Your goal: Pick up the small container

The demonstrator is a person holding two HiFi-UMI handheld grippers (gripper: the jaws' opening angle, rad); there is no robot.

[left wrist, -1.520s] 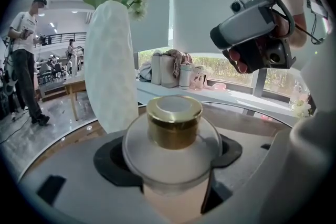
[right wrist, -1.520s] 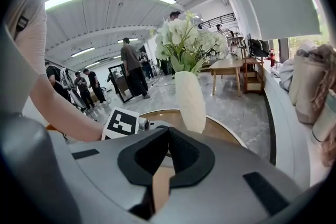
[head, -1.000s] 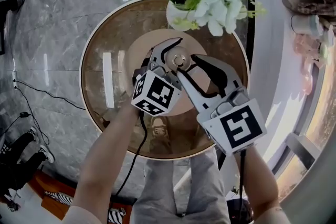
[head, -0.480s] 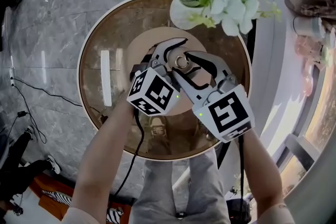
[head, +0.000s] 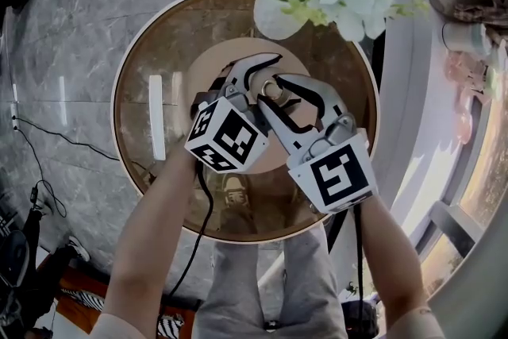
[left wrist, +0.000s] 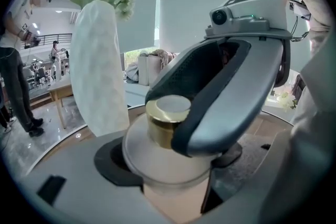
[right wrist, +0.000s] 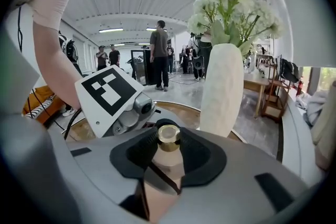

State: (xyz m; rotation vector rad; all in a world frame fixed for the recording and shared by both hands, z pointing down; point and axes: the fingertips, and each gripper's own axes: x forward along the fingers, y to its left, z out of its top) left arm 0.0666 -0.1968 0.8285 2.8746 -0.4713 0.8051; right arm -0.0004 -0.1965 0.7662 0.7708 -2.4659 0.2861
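Observation:
The small container (head: 273, 89) has a round frosted body (left wrist: 157, 157) and a gold cap (left wrist: 167, 119). It is over the middle of the round brown glass table (head: 159, 52). My left gripper (head: 255, 79) is shut on the body, with its dark pads on either side. My right gripper (head: 274, 96) comes in from the right, and one of its fingers (left wrist: 236, 92) curves over the cap. In the right gripper view the gold cap (right wrist: 169, 137) is between the dark pads, which touch it on both sides. These jaws have just been closing on it.
A white vase (head: 274, 12) of pale flowers stands at the table's far edge, close behind the container (right wrist: 220, 92). Several people (right wrist: 159, 52) stand far off in the room. A cable (head: 71, 143) trails over the marble floor to the left.
The right gripper has come down, rolled and moved left, so that its fingers now bracket the cap and stand narrower. The left gripper has kept its place on the container.

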